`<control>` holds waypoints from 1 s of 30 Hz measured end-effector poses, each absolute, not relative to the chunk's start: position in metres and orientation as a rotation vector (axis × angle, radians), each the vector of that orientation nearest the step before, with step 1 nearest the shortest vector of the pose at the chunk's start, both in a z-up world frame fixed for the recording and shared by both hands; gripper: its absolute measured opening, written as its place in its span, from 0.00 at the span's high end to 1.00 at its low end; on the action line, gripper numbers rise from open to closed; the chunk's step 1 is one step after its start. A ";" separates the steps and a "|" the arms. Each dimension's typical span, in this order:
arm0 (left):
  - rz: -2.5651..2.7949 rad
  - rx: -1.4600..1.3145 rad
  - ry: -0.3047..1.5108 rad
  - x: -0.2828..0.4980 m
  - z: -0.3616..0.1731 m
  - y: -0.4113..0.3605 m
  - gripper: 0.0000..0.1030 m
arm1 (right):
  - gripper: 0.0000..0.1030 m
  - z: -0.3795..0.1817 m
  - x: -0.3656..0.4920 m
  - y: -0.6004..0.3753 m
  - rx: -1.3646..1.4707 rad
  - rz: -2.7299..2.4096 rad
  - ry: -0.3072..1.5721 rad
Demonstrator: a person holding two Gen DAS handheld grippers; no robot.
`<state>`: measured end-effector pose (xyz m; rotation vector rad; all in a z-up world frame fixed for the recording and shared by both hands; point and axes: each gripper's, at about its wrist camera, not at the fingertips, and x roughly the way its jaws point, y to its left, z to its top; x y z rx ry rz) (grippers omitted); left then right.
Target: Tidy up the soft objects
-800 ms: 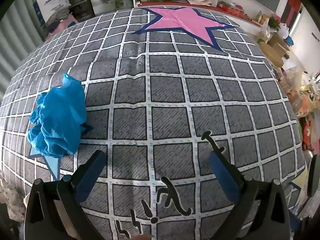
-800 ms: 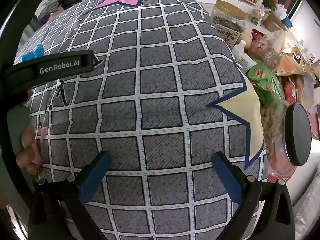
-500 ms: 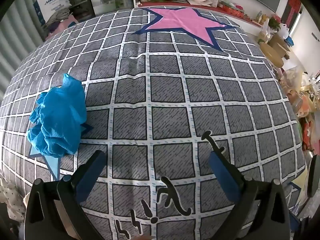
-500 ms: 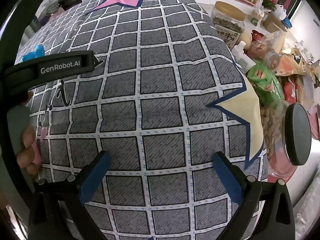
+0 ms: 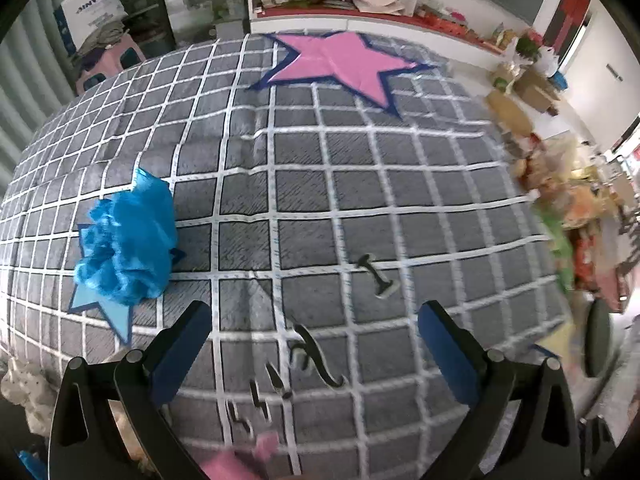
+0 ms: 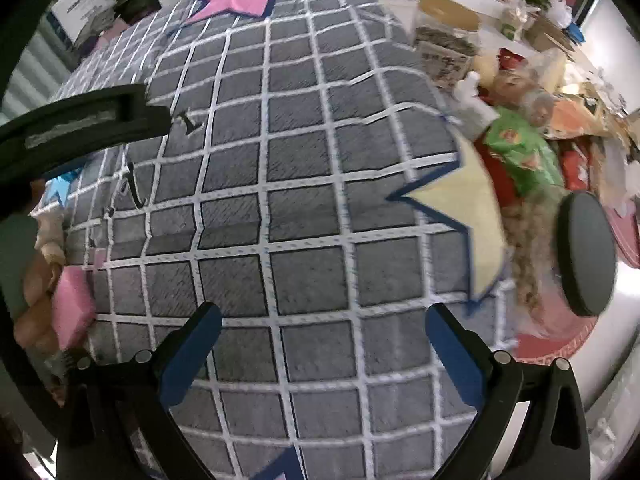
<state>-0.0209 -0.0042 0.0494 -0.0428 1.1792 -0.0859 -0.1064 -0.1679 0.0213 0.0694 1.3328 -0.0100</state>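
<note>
Nearest to me, my left claw (image 5: 312, 340) hangs above the grey checked quilt (image 5: 360, 208), tilted steeply down, its two blue-padded fingers spread as wide as they go, holding nothing and touching nothing. Just past its left finger, to the left and a little farther away, lies the crumpled blue plastic bag (image 5: 128, 244), resting on the quilt over a light blue star. It is a loose bundle, taller than wide in this view, its long side running away from me. My right claw (image 6: 320, 340) is also spread wide and empty over bare quilt, nearer the right edge of the bed by a pale yellow star (image 6: 464, 216); from its view the bag is mostly hidden behind the left claw's body. So my left claw is clearly the closer one, and I judge it must swing left and forward to straddle the bag. Farther off is a big pink star (image 5: 336, 64).
</note>
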 end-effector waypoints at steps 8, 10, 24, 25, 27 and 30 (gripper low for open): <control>-0.129 -0.070 1.216 -0.056 0.118 0.017 0.00 | 0.01 0.082 -0.111 -0.163 0.117 -0.002 1.309; -0.133 -0.086 1.226 -0.062 0.132 0.029 0.00 | 0.01 0.098 -0.115 -0.154 0.119 0.012 1.297; -0.092 -0.150 1.218 -0.137 0.218 0.135 0.00 | 0.01 0.162 -0.132 -0.074 0.099 0.130 1.369; -0.094 -0.158 1.220 -0.145 0.222 0.144 0.00 | 0.01 0.167 -0.133 -0.064 0.080 0.141 1.368; -0.102 -0.179 1.228 -0.161 0.227 0.158 0.00 | 0.01 0.174 -0.138 -0.054 0.074 0.156 1.374; -0.129 -0.228 1.263 -0.181 0.229 0.181 0.00 | 0.01 0.181 -0.145 -0.037 0.086 0.177 1.400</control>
